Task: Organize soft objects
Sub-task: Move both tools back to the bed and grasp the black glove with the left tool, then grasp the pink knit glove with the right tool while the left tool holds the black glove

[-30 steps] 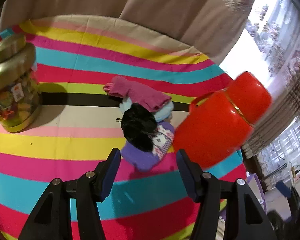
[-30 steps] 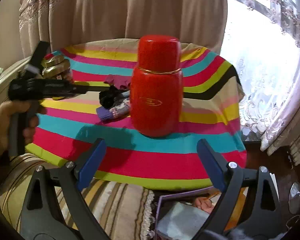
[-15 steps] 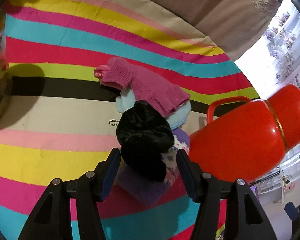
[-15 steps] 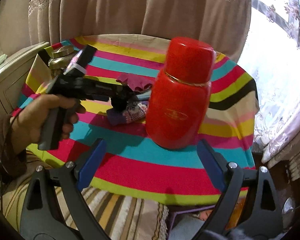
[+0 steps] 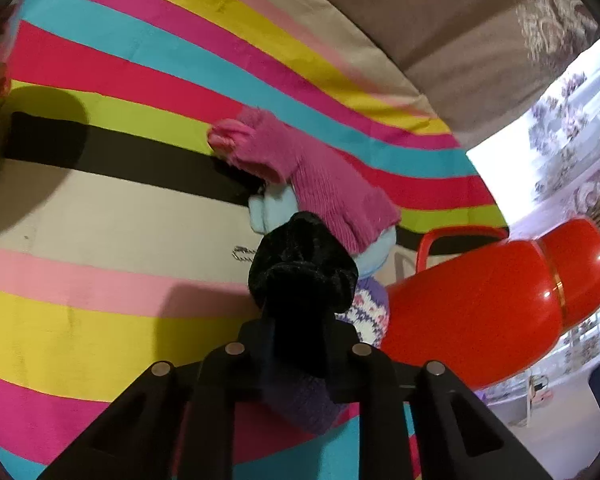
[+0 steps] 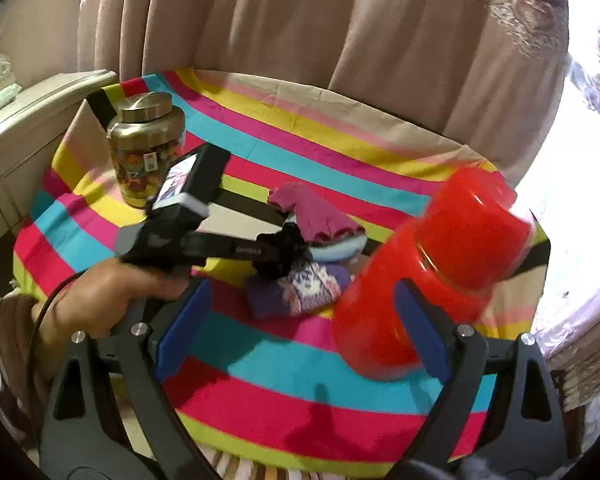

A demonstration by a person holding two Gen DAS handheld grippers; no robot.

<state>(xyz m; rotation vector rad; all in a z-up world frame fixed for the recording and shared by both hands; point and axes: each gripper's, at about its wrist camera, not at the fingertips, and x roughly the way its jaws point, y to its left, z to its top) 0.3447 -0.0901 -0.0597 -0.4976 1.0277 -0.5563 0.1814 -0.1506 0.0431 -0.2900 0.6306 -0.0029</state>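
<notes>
L gripper [image 5: 298,344]: my jaws have just been closing and now clamp the black plush item [image 5: 304,268] at its near end; a sec ago they stood apart short of the pile, nothing between them. Pile fills more of the L view than before, and the gold jar is gone from that view bar a blur at the left edge.

R gripper [image 6: 300,328]: fingers wide apart, nothing in them. Red thermos [image 6: 436,276] sat centred between them a sec ago; now it's off to the right, blurred, behind my right finger [image 6: 420,328] in the pic. Can't tell if touching.

Near to far, R view: my left hand [image 6: 100,300] on the L gripper handle, then the soft pile on the striped tablecloth [image 6: 260,392]. Purple patterned knit [image 6: 300,288] nearest, black plush on top of it, light blue item [image 6: 340,250] behind, magenta knit glove [image 6: 312,212] draped over the blue one at the far end. All touching, one heap, just beside the thermos.

Containers: thermos lid on, contents not visible. Gold-lidded jar [image 6: 146,152] far left on the cloth, lid on, colourful stuff inside, can't tell what. Well apart from the pile.

Small metal chain bit [image 5: 242,252] on the beige stripe just left of the black plush. Beige curtain [image 6: 300,20] behind the table, white cabinet [image 6: 28,120] at left.
</notes>
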